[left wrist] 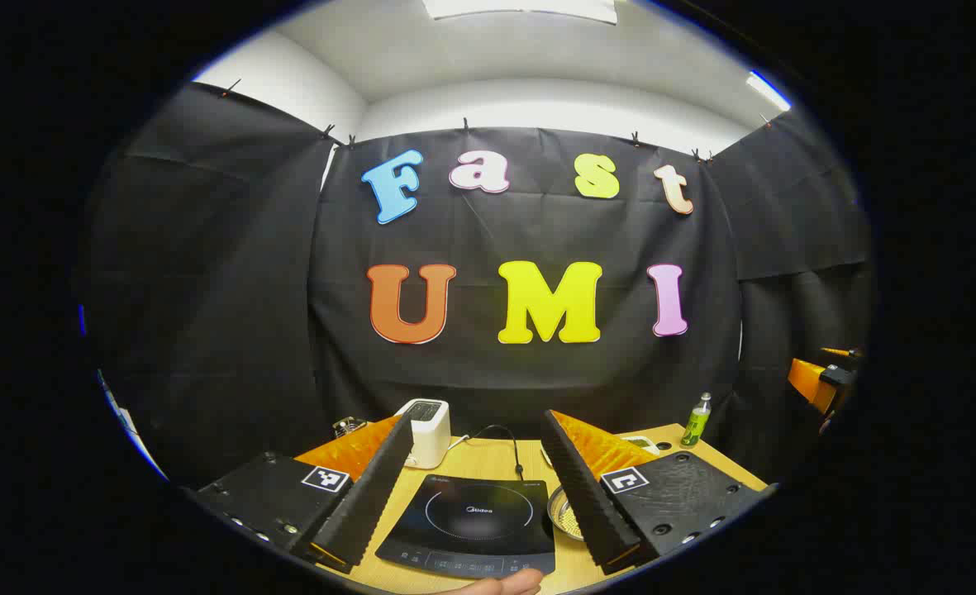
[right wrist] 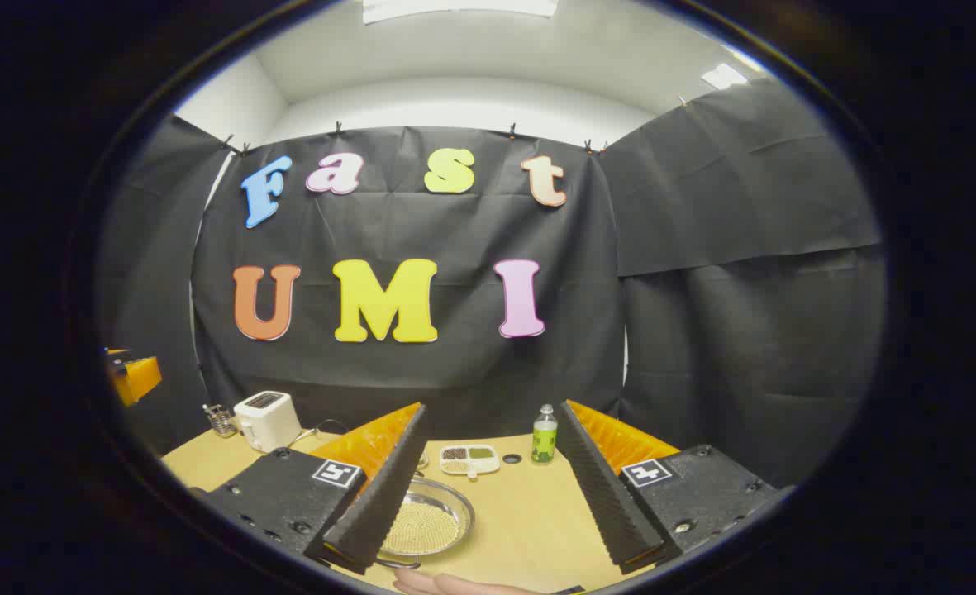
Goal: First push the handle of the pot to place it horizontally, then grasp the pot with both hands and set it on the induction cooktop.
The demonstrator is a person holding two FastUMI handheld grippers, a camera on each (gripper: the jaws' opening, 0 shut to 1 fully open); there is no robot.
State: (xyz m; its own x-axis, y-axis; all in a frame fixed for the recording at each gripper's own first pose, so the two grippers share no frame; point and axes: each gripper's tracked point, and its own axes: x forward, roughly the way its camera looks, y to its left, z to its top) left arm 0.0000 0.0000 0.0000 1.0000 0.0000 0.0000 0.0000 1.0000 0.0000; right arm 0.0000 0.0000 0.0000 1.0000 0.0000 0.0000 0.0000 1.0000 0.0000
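left tongs [left wrist: 475, 487] wide open, empty, above induction cooktop [left wrist: 473, 525]. right tongs [right wrist: 492, 487] wide open, empty, over worktop [right wrist: 529, 516] beside pot [right wrist: 426, 522]

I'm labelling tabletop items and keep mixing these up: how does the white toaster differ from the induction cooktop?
The toaster is white; the induction cooktop is black. The toaster is a boxy block standing tall with a slot on top, while the cooktop lies flat and thin with a ring marked on its glass. The toaster sits toward the back by the black cloth; the cooktop lies nearer, between the open left gripper's fingers. Both rest on the wooden table.
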